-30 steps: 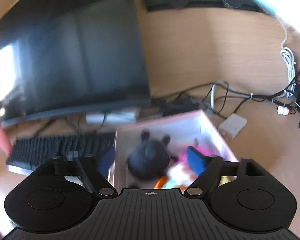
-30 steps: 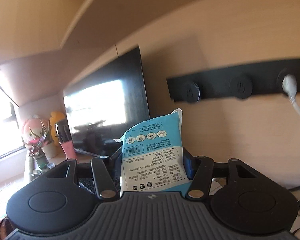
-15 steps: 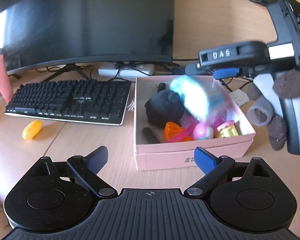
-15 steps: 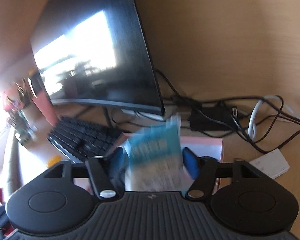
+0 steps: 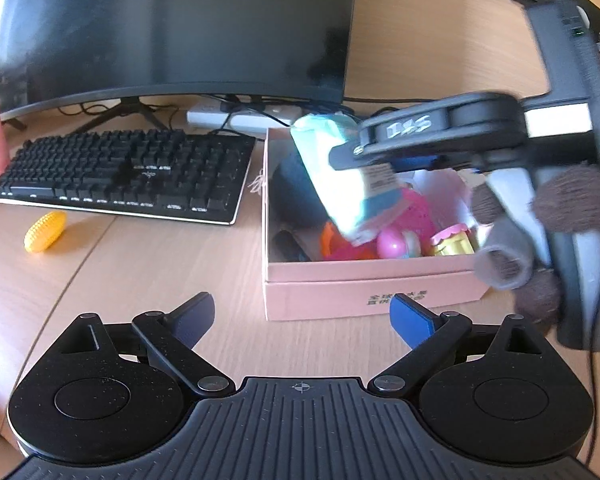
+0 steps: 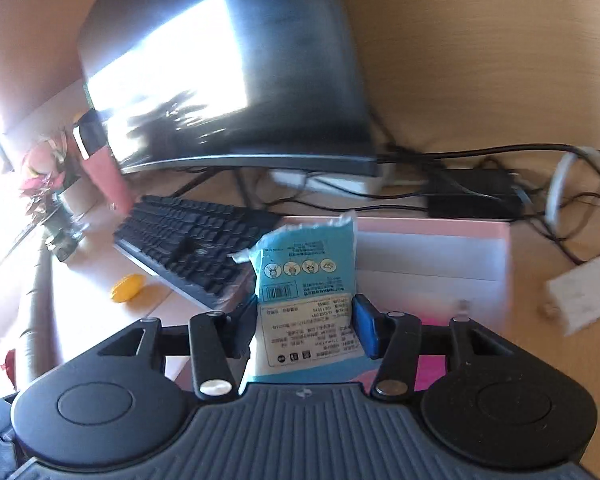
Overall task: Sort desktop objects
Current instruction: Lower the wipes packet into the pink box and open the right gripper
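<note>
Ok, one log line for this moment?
right tool: closing on blue packet above pink box | left tool: open, empty | yellow toy: on desk

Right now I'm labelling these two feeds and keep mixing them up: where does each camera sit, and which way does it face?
Left wrist: on the left gripper, low over the desk, facing the pink box, keyboard and monitor; its open fingers and the right gripper show.
Right wrist: on the right gripper above the box, facing the monitor; its fingers flank a blue packet, jaws closing.
Shared: box, packet, keyboard, monitor, yellow toy.
</note>
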Demonstrator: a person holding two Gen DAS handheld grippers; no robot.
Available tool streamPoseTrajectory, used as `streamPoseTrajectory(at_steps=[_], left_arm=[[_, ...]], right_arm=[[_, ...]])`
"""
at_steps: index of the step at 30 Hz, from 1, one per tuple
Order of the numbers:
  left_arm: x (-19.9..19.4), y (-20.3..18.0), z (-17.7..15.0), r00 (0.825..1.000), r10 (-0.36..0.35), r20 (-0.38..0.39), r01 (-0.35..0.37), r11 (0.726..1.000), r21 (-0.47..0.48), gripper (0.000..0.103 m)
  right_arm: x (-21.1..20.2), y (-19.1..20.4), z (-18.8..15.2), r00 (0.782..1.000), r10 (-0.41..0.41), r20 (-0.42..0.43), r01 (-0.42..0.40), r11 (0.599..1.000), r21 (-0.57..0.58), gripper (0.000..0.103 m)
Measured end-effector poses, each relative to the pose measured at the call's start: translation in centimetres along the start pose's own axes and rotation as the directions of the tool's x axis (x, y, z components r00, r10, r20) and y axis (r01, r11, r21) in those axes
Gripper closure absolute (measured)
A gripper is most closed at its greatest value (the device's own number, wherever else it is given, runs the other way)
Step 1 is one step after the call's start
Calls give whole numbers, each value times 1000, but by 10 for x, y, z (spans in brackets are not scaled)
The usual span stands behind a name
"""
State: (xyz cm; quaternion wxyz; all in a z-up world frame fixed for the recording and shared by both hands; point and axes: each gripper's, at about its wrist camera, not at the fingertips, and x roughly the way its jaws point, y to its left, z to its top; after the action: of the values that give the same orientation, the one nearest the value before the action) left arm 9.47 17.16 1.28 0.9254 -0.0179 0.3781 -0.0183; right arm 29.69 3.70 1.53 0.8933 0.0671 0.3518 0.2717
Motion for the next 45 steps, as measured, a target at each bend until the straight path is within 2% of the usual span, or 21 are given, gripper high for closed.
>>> streamPoseTrajectory(at_steps=[5, 8, 11, 13, 15, 16, 18, 19, 21, 23, 25, 27, 30, 31, 34, 37, 39, 40, 43, 44, 45], left_arm=[[-4, 9, -4, 1000, 16, -6, -16, 1000, -22, 3], [-3, 14, -8, 999, 30, -24, -31, 998, -46, 3], [-3, 16, -11, 999, 33, -35, -35, 997, -69, 3], [-4, 16, -11, 999, 29, -35, -32, 997, -72, 3], [-5, 15, -10, 999, 25, -32, -27, 997, -66, 3], [-5, 15, -9, 999, 23, -29, -25, 998, -64, 3], [-6, 15, -8, 999, 23, -23, -24, 998, -64, 3], [-7, 15, -7, 999, 24, -21, -25, 998, -65, 3], [-7, 16, -7, 999, 25, -20, -26, 997, -68, 3], [-7, 16, -8, 999, 27, -25, -29, 997, -72, 3], [-6, 17, -10, 999, 28, -35, -30, 997, -76, 3], [-5, 17, -11, 999, 25, -42, -28, 996, -82, 3], [-6, 16, -11, 999, 15, -42, -18, 996, -87, 3], [-7, 14, -11, 999, 13, -38, -16, 996, -84, 3], [-10, 11, -10, 1000, 7, -27, -10, 997, -80, 2], [-13, 10, -11, 1000, 9, -25, -11, 997, -81, 2], [-12, 12, -13, 999, 12, -32, -15, 996, -88, 2], [-11, 12, -14, 999, 15, -38, -19, 996, -92, 2], [-12, 13, -15, 999, 17, -42, -21, 994, -103, 2], [-13, 12, -15, 999, 15, -38, -19, 995, -102, 2], [-15, 12, -15, 999, 15, -36, -18, 995, -99, 2]], right_arm=[[3, -15, -5, 992, -127, 24, 126, 992, 30, 52], [1, -24, -5, 985, -167, 31, 166, 986, 34, 37], [1, -18, -8, 982, -185, 35, 186, 983, -6, 37], [0, -10, -10, 992, -128, 1, 128, 992, -10, 53], [-1, -12, -8, 999, 17, -39, -14, 996, 85, 54], [-1, -18, -7, 994, 92, -54, -81, 982, 171, 54], [1, -30, -4, 987, 151, -58, -128, 947, 294, 54], [0, -35, -3, 989, 140, -50, -118, 943, 310, 54], [-7, -37, -1, 1000, -5, -19, 10, 971, 239, 53], [-17, -33, 0, 993, -113, 32, 108, 985, 136, 40], [-26, -32, 2, 982, -178, 69, 171, 981, 92, 38], [-34, -30, 5, 973, -205, 107, 199, 978, 63, 38], [-35, -24, 8, 981, -160, 114, 158, 987, 28, 39], [-33, -23, 8, 985, -139, 102, 137, 990, 25, 43], [-10, -24, 3, 993, -115, -8, 115, 991, 64, 68], [-5, -23, -1, 997, -58, -48, 65, 982, 176, 69], [-11, -23, -1, 992, 126, -34, -111, 953, 281, 70], [-10, -21, 0, 985, 168, -39, -148, 940, 309, 71], [5, -19, -4, 993, 92, -69, -72, 965, 251, 75], [12, -24, -8, 993, 83, -81, -61, 966, 251, 91], [19, -27, -12, 991, 85, -103, -54, 962, 268, 98]])
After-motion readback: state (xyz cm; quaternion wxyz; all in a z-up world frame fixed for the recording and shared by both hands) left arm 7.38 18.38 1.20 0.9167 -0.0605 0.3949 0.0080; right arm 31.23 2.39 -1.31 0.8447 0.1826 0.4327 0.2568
